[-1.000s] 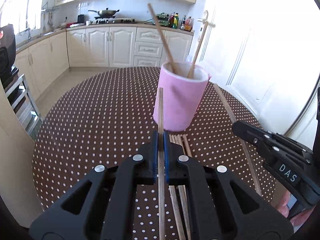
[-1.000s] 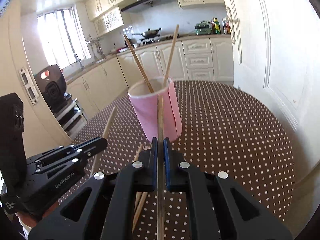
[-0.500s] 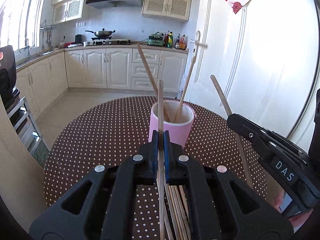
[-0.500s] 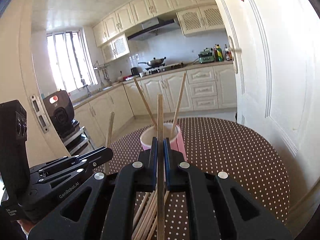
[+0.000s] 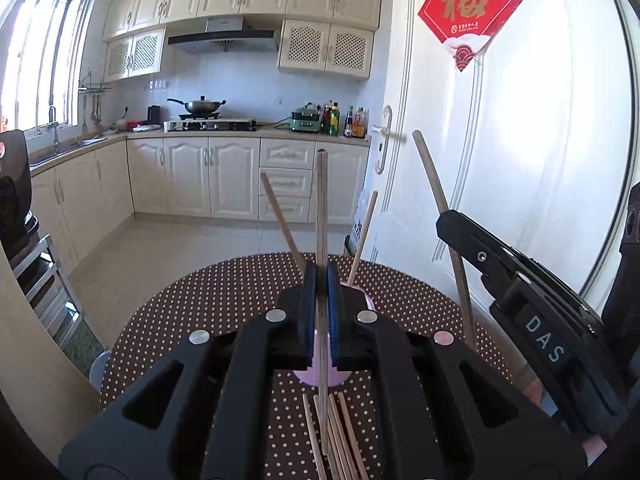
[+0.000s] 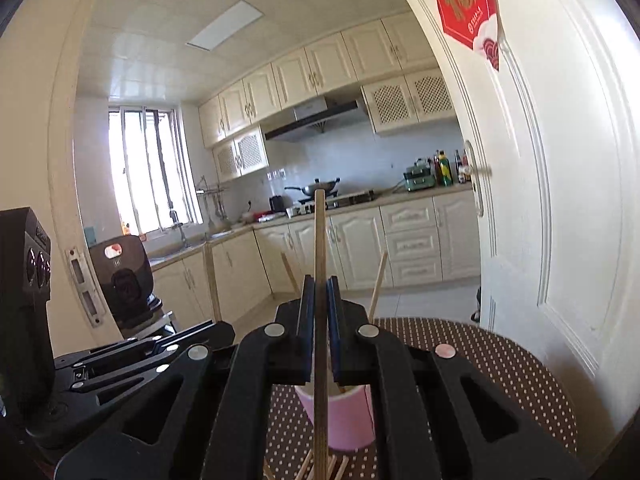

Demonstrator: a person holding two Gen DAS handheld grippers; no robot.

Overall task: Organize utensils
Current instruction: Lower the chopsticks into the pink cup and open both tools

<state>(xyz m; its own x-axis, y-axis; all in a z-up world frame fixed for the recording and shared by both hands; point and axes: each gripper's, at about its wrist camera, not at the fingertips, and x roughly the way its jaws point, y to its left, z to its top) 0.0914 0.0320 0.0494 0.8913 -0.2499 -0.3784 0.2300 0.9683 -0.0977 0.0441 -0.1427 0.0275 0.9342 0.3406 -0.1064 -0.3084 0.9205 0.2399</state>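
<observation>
A pink cup stands on the polka-dot table, with two chopsticks leaning out of it. More loose chopsticks lie flat on the table just in front of the cup. The left claw is clamped on a single upright chopstick, held above the cup. The right claw is likewise clamped on its own chopstick, upright too. Behind the table a white door carries a red paper decoration.

Wooden chopsticks matt; pink cup smooth – claw black plastic.
</observation>
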